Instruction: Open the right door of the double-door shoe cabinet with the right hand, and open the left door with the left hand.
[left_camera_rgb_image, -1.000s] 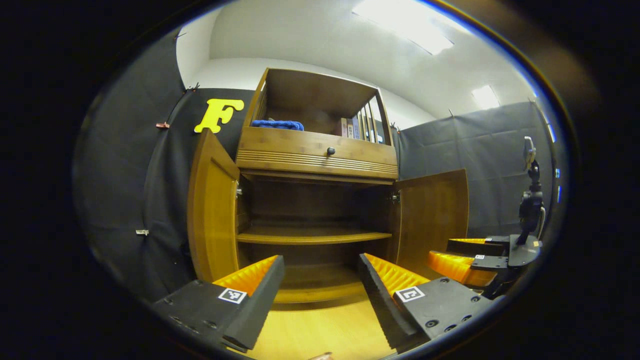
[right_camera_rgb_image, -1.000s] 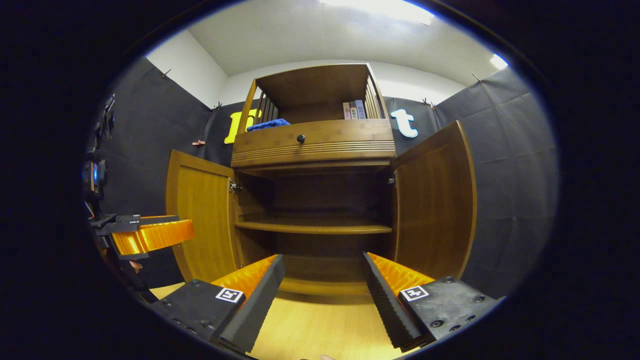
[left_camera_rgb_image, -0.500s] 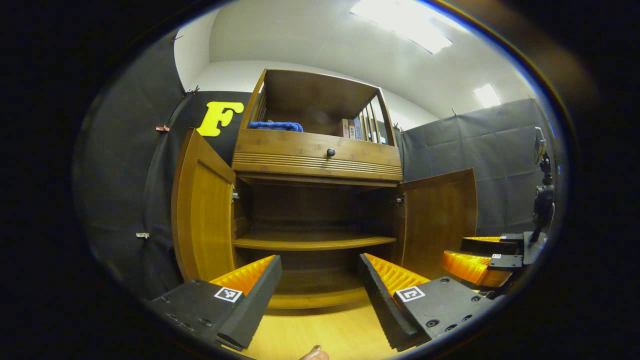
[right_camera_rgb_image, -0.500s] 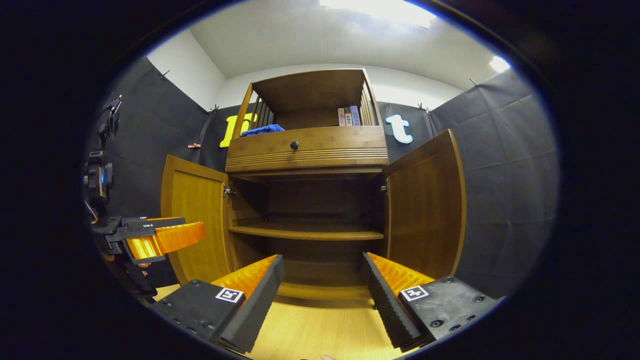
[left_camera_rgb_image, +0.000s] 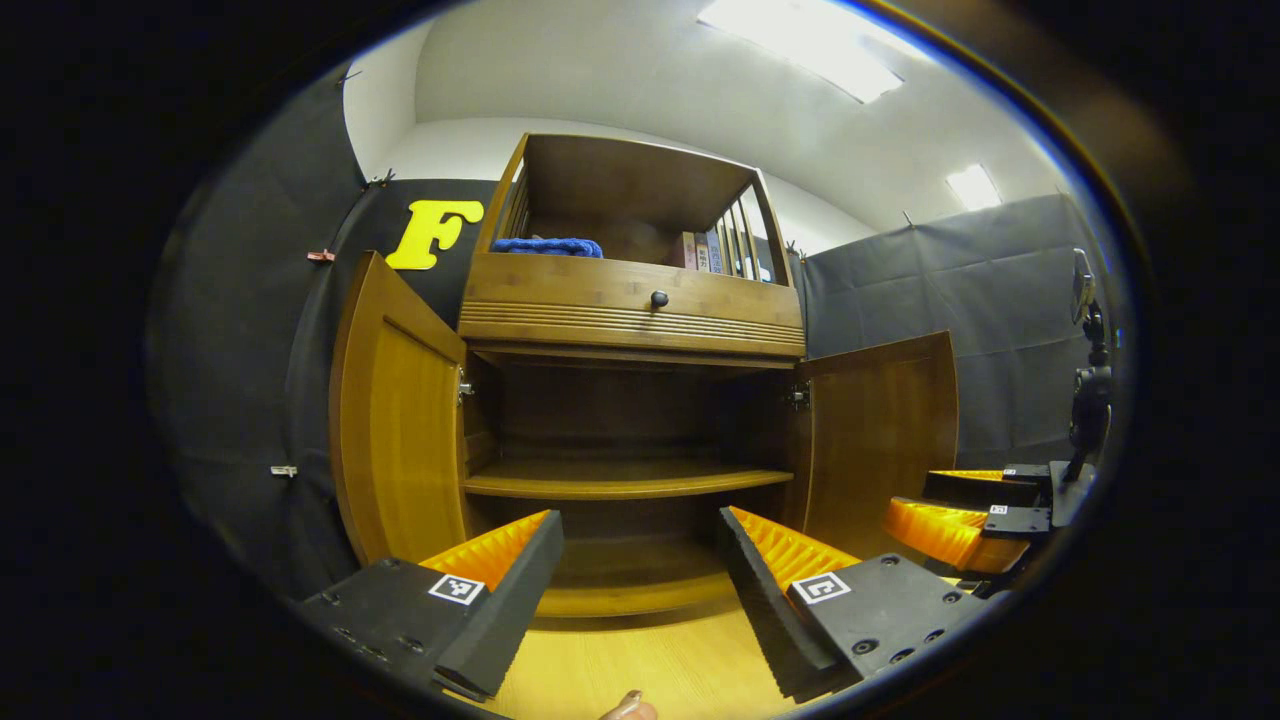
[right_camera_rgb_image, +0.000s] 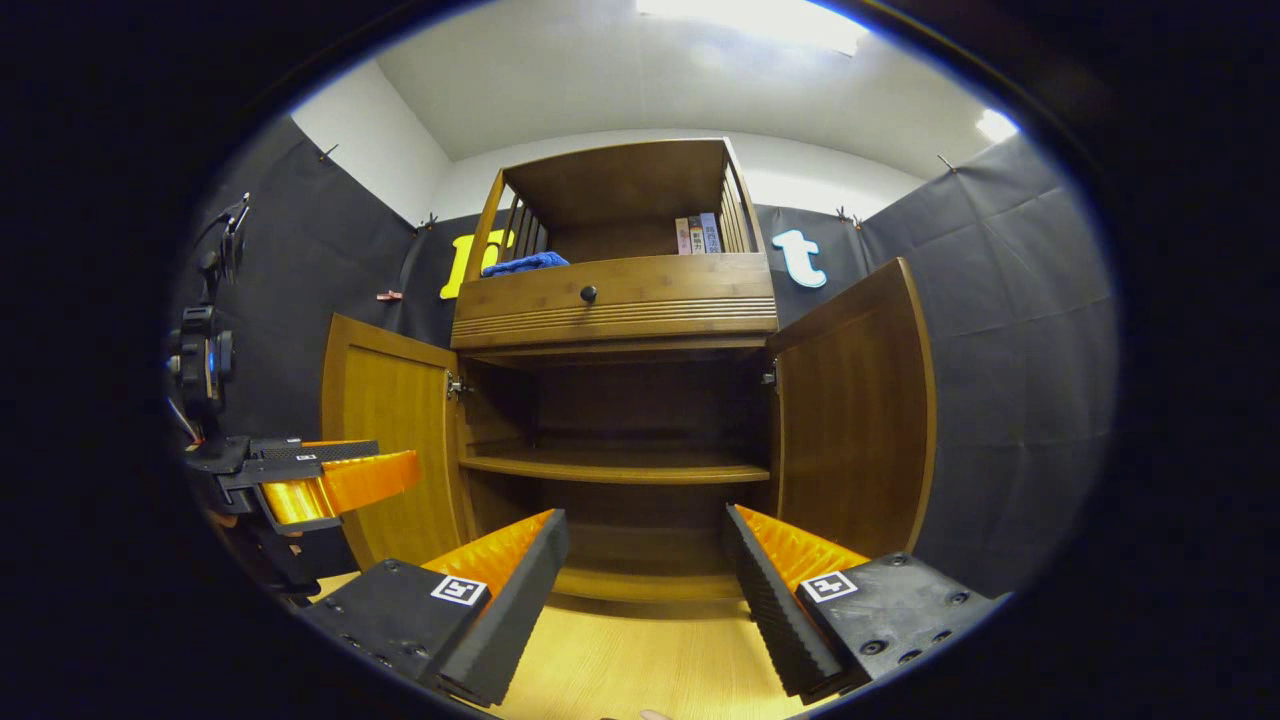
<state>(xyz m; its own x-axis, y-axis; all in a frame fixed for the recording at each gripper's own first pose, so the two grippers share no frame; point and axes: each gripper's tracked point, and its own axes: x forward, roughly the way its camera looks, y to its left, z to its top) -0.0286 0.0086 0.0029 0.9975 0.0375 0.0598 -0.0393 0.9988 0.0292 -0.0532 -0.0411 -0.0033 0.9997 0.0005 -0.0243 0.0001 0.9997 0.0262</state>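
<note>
Both doors of the shoe cabinet (right_camera_rgb_image: 615, 400) stood swung out, so the task looked essentially done. In the right gripper view the right door (right_camera_rgb_image: 855, 420) hung wide on its hinge, its inner face turned toward the camera, and the left door (right_camera_rgb_image: 390, 450) was likewise folded outward. The left gripper view agreed: left door (left_camera_rgb_image: 395, 430) open at the near side, right door (left_camera_rgb_image: 875, 430) open beyond. Between them the interior lay exposed, with a bare middle shelf (right_camera_rgb_image: 615, 465) and a dark lower bay. Above sat a drawer with a small knob (right_camera_rgb_image: 588, 293), and on top a blue cloth (right_camera_rgb_image: 525, 262) and a few books (right_camera_rgb_image: 700, 233).

The right tool (right_camera_rgb_image: 645, 585) was spread wide and held nothing, hanging in front of the cabinet, apart from either door. The left tool (left_camera_rgb_image: 640, 585) was equally wide and empty. Neither touched the wood. Judging from this, nothing was left but perhaps to draw both tools away; no door needed further pulling.
</note>
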